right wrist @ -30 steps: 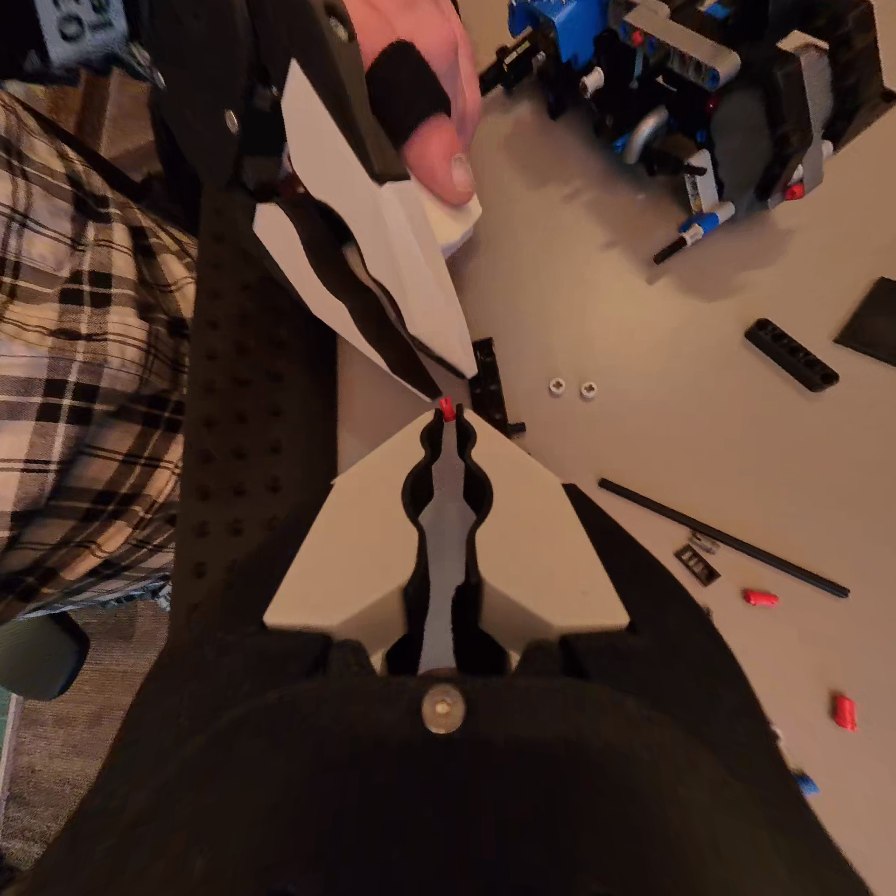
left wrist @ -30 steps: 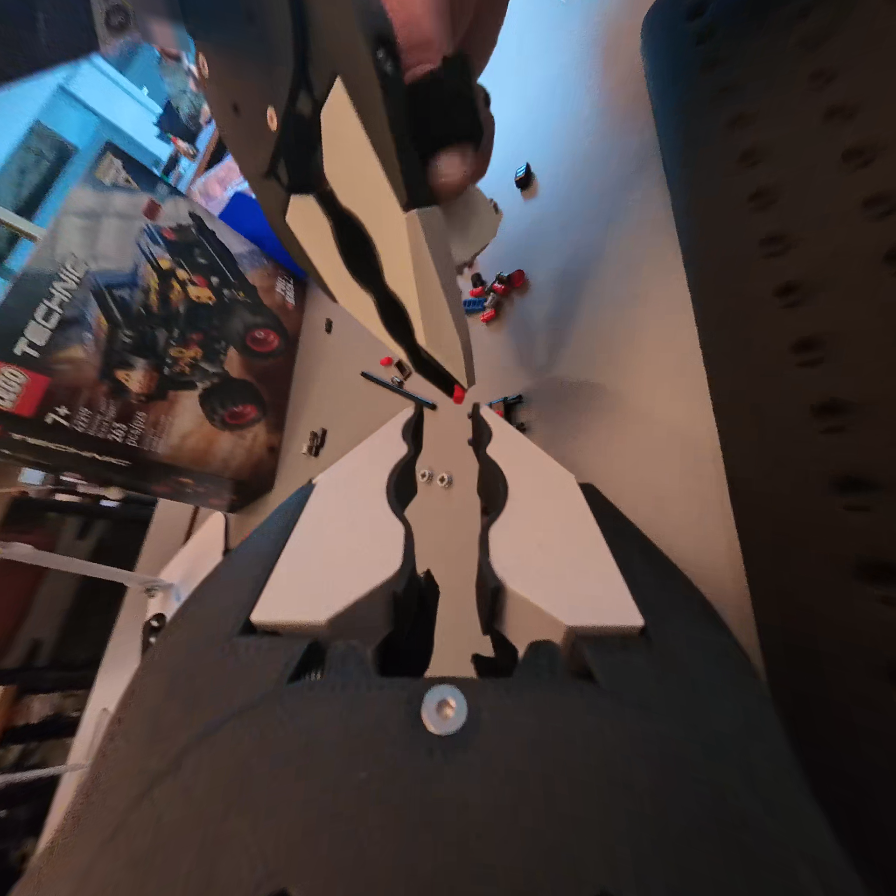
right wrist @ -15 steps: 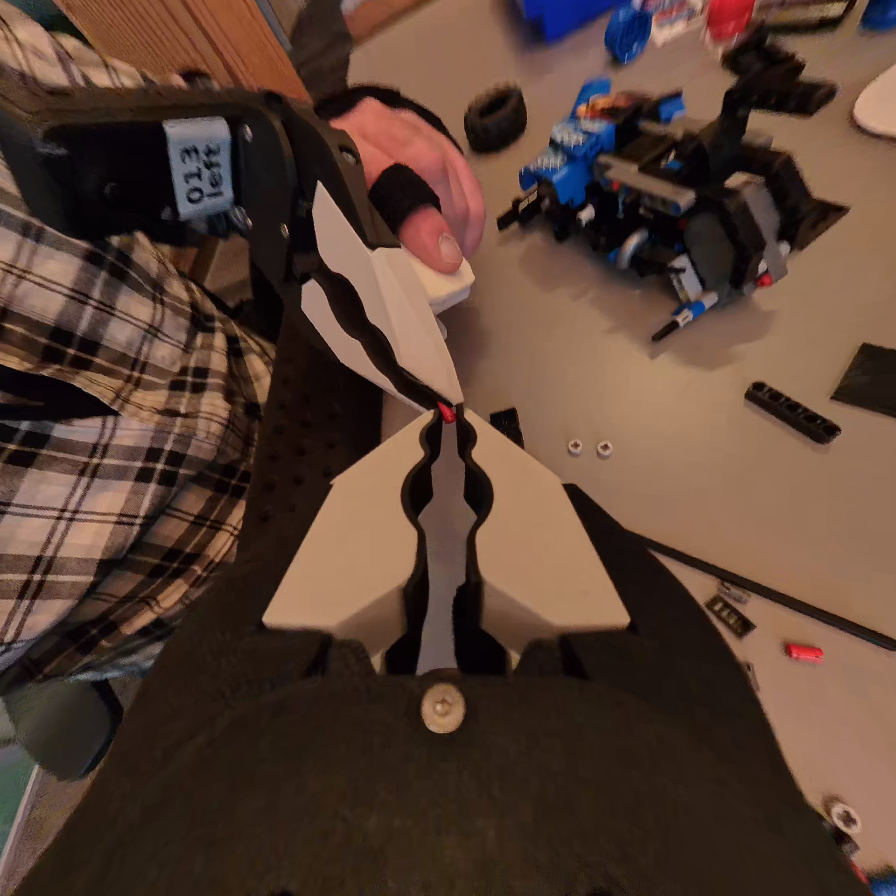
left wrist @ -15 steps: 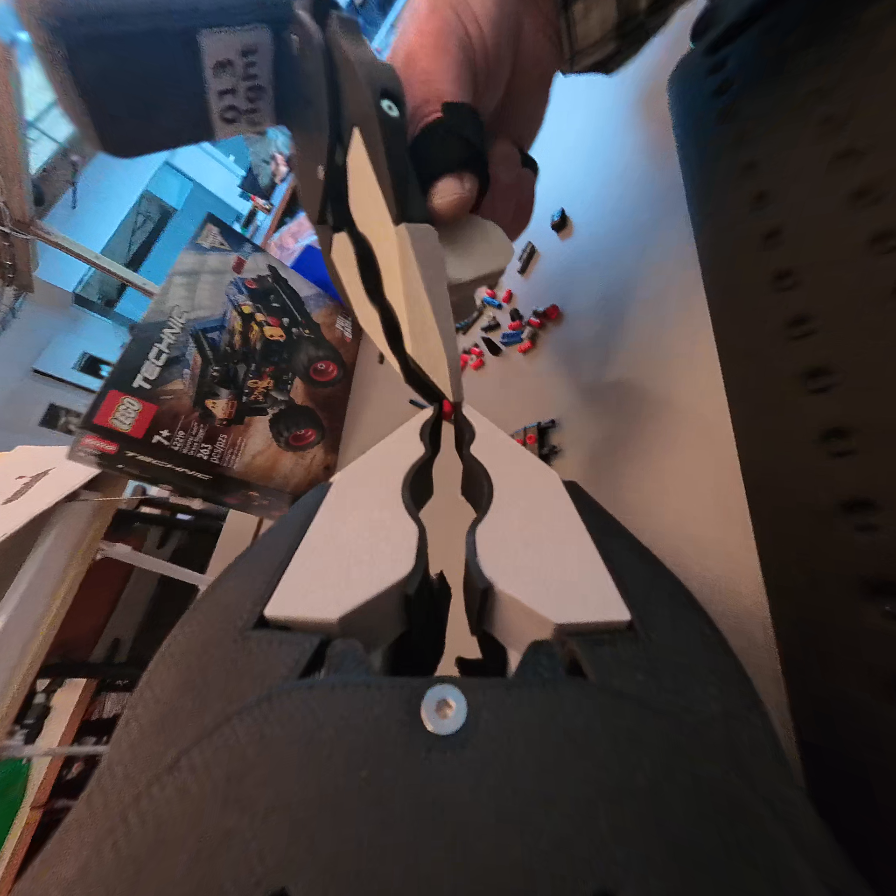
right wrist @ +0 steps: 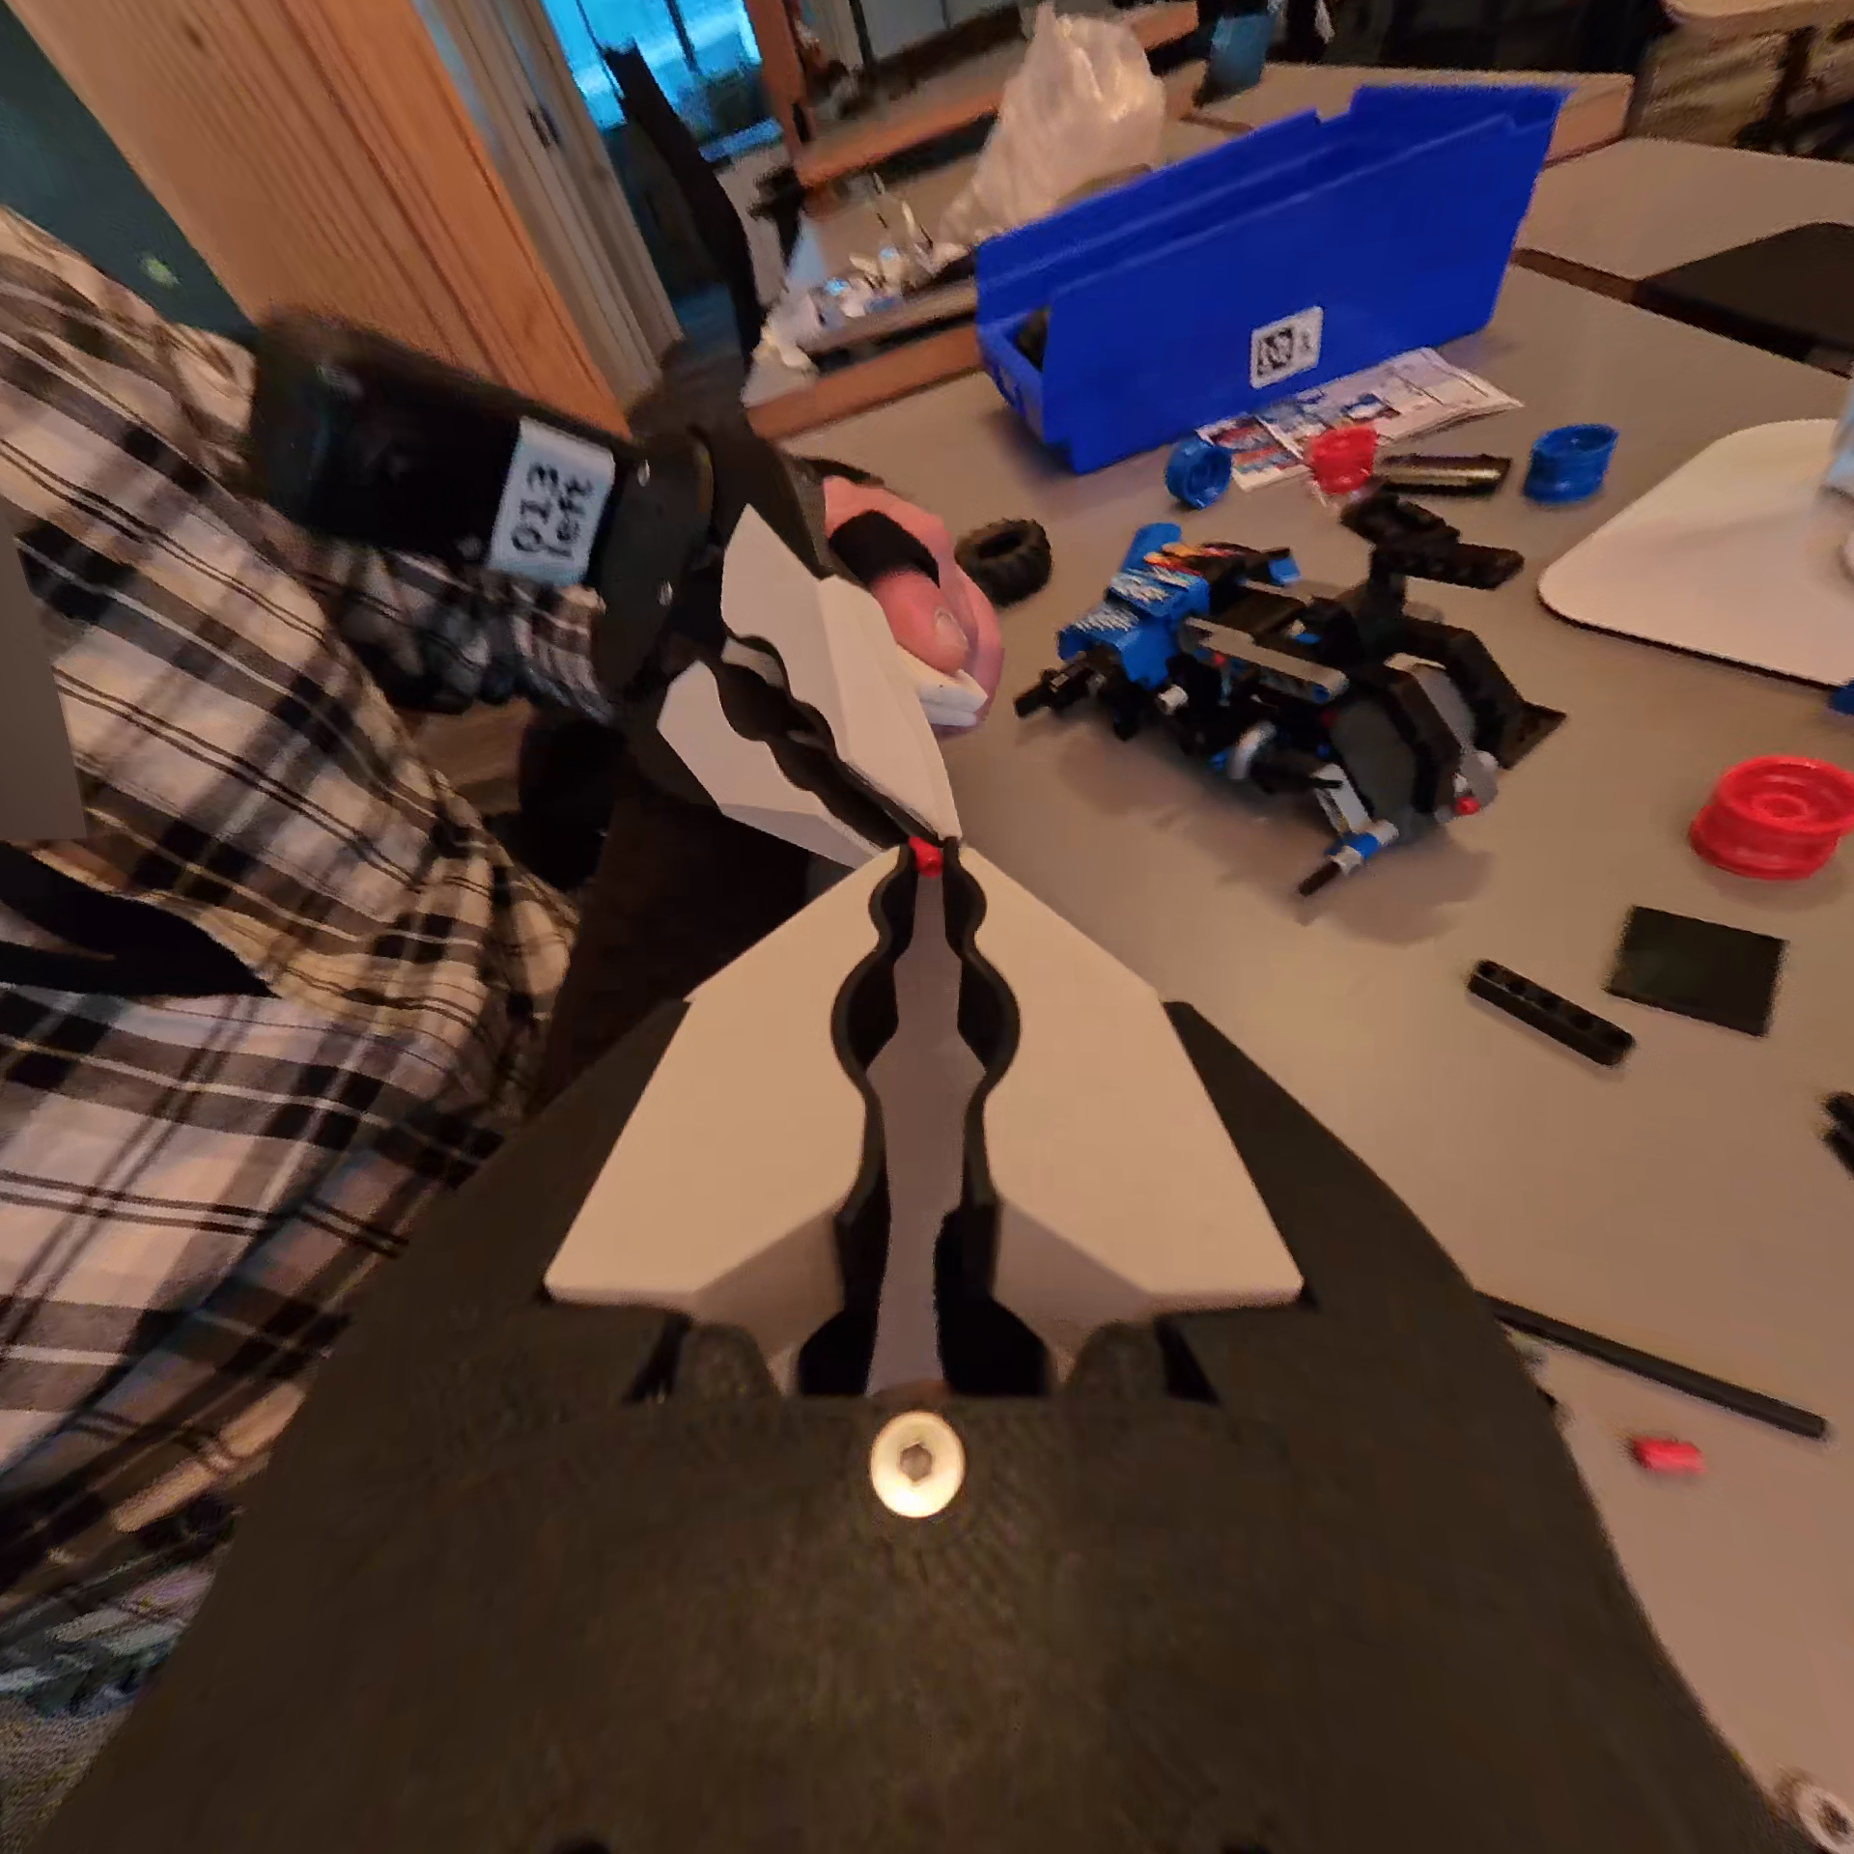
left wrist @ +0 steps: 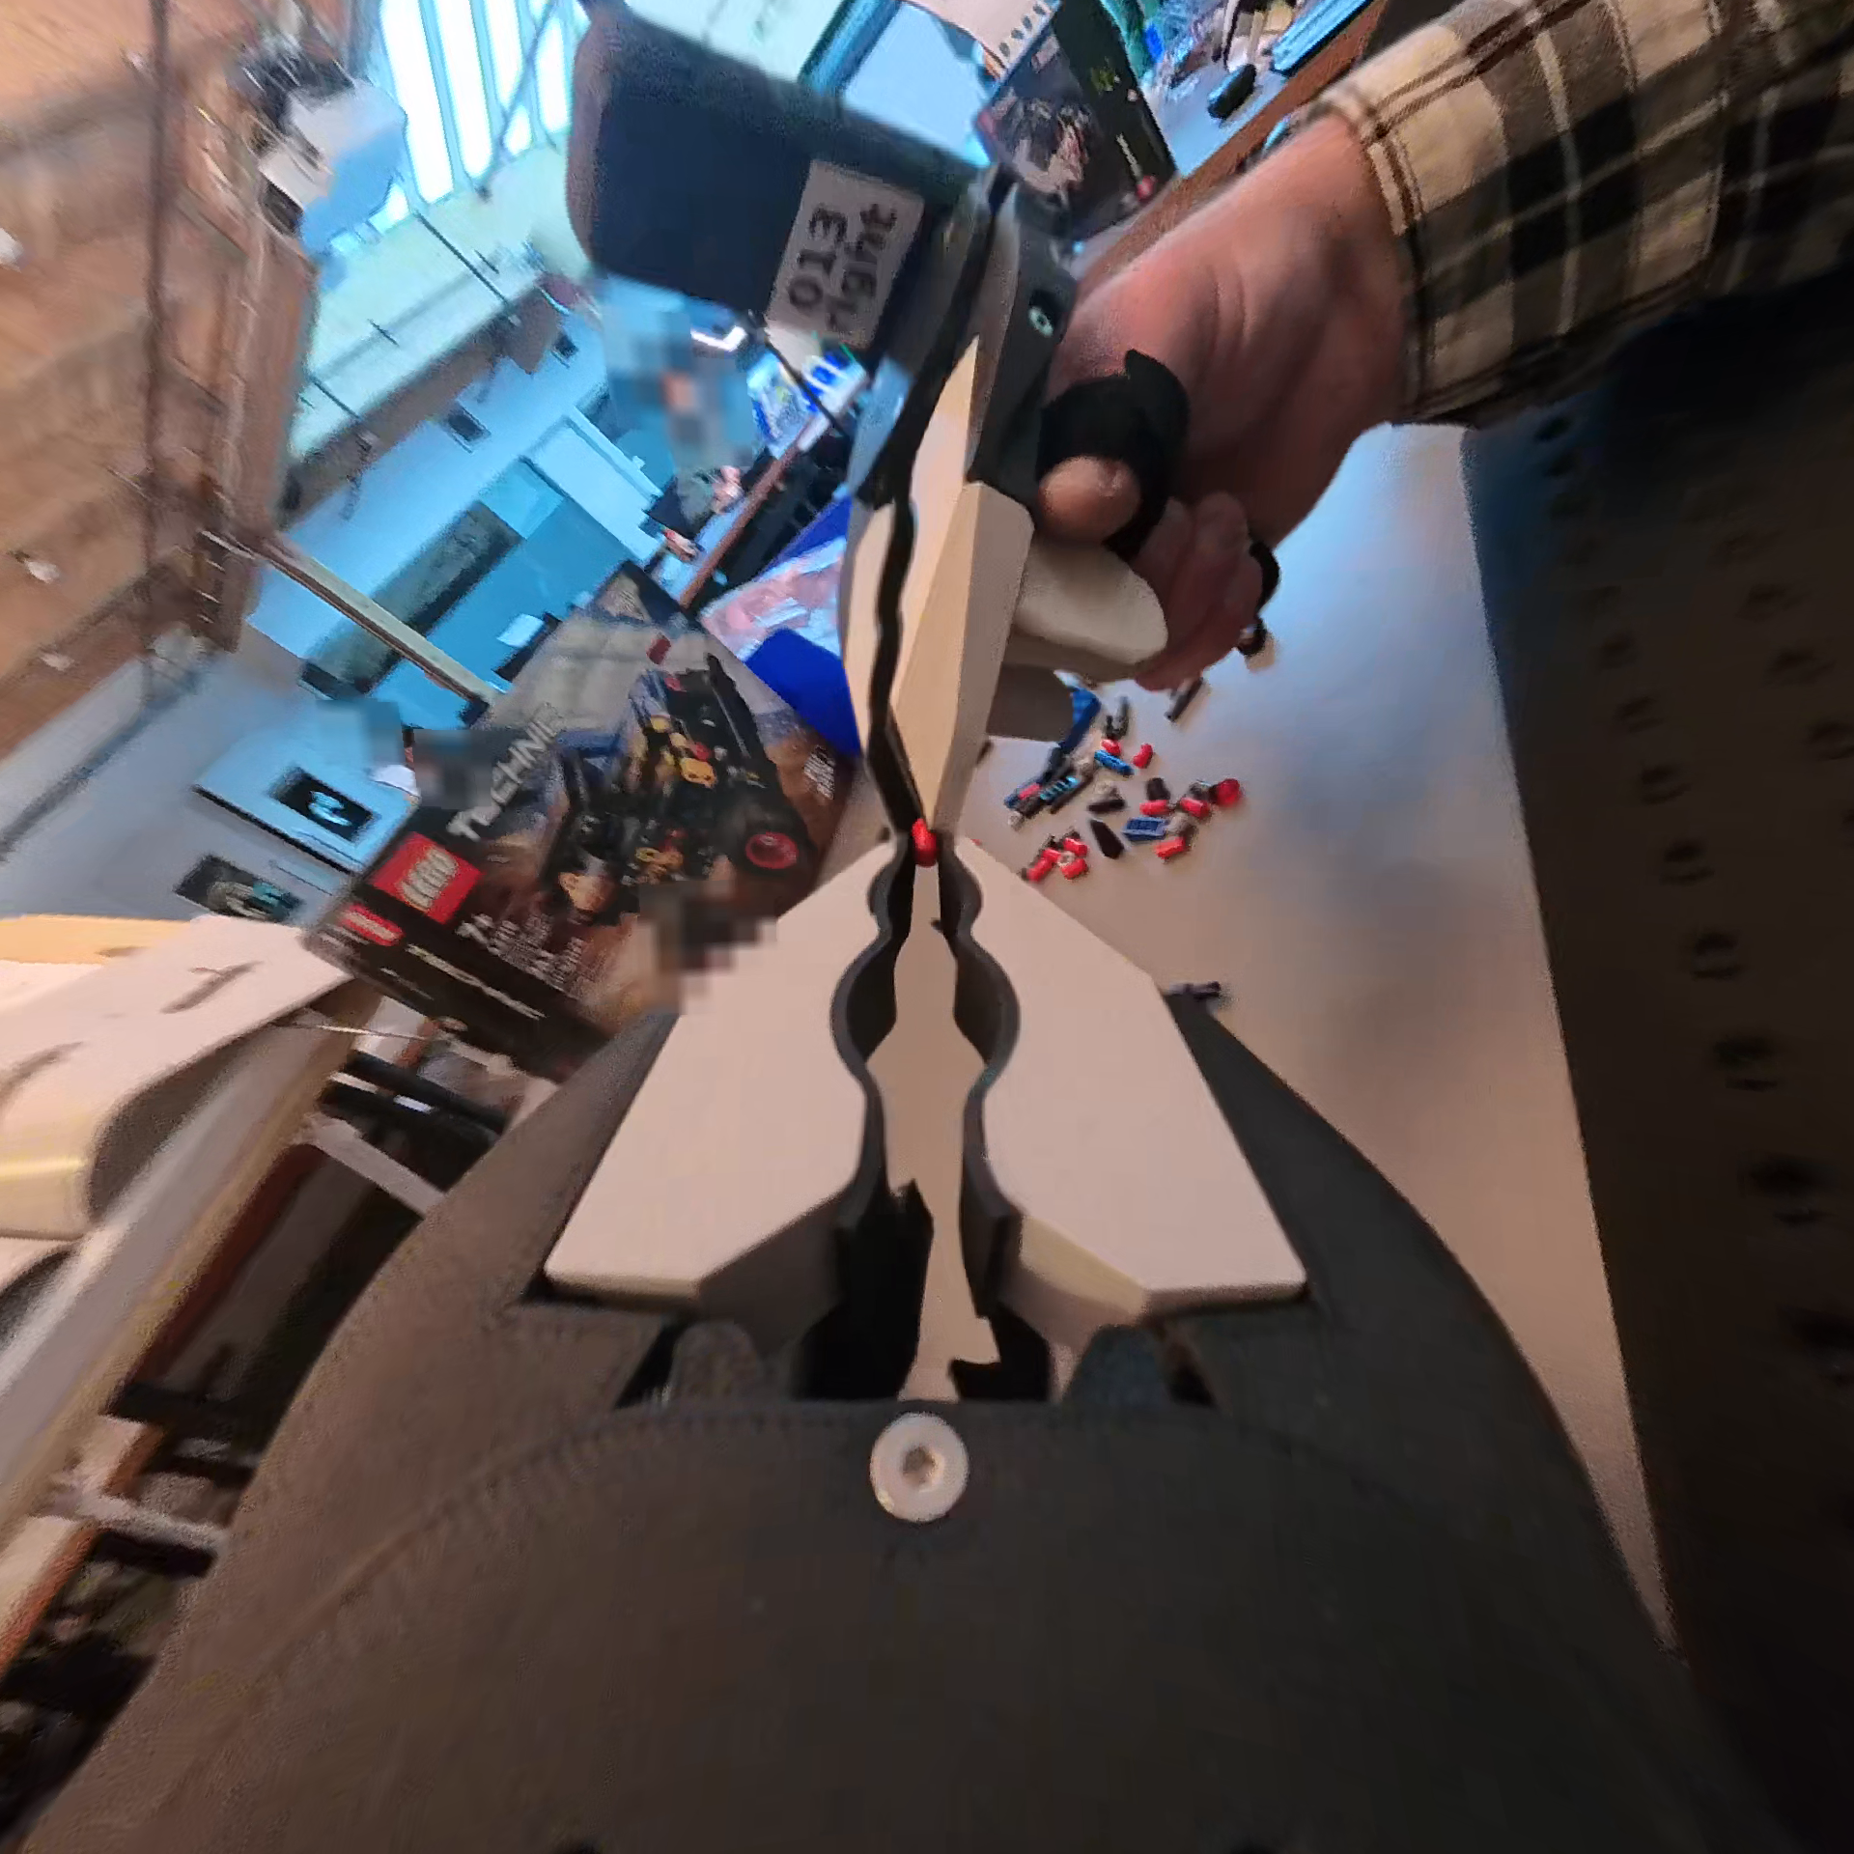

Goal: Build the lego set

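Both grippers now sit lifted clear of the grey table (right wrist: 1304, 1003), tip to tip; a second ago they worked low over it. Your left gripper (left wrist: 925, 871), nearly closed a second ago, is now pinched on the small red pin (left wrist: 921, 841), and your right gripper (right wrist: 928, 869) pinches the same pin (right wrist: 925, 856) from the opposite end. Looks like a mid-air handover or regrip. The half-built blue-and-black vehicle (right wrist: 1294, 682) waits beyond your right fingertips, to their right; loose red pins (left wrist: 1124, 803) lie beyond your left fingertips.
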A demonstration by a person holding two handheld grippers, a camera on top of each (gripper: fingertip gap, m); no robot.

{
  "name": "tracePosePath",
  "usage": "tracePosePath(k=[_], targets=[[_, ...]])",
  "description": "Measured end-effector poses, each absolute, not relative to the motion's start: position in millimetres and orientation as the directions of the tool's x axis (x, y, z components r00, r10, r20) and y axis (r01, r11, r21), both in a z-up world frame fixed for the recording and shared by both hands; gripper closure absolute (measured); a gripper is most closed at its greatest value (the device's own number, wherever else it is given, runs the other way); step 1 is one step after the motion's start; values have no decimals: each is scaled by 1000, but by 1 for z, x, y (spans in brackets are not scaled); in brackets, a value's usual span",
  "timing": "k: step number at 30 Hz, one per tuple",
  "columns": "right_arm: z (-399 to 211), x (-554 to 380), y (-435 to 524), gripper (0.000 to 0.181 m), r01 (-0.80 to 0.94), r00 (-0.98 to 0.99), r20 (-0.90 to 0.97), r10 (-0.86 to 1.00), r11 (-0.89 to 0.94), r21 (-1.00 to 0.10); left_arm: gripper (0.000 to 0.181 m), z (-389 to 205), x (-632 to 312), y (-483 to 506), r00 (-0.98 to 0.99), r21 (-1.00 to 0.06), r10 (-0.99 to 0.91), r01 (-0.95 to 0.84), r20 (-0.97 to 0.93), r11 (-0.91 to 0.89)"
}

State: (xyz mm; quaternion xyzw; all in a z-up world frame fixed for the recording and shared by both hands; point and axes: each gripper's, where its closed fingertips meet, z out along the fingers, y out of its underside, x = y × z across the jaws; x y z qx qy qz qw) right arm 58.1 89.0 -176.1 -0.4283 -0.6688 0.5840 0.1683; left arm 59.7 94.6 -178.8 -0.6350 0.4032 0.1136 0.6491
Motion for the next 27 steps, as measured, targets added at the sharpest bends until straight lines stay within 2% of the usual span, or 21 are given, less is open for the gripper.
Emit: tracePosePath(k=[1,3,5,7,11,16,27], targets=[[-180,57,91,178,384,-565,-250,787,-18,-923,178,-183,59,96,662,-757,-400,-638,-634,143],[-191,56,98,179,413,-533,-160,831,91,-906,161,-200,57,101,676,-788,-482,-613,-557,52],[-213,56,107,179,478,-514,-4,858,283,-832,141,-231,52,104,680,-788,-582,-607,-446,-106],[-232,58,111,179,526,-536,125,835,446,-724,137,-252,53,99,682,-784,-659,-580,-317,-222],[-258,59,112,179,561,-618,254,744,644,-520,142,-286,53,90,673,-719,-713,-594,-197,-362],[-276,55,111,179,555,-689,288,665,740,-379,162,-293,48,91,703,-723,-703,-542,-110,-429],[-285,56,111,179,517,-771,291,567,823,-235,167,-295,50,92,702,-728,-710,-516,-57,-452]])
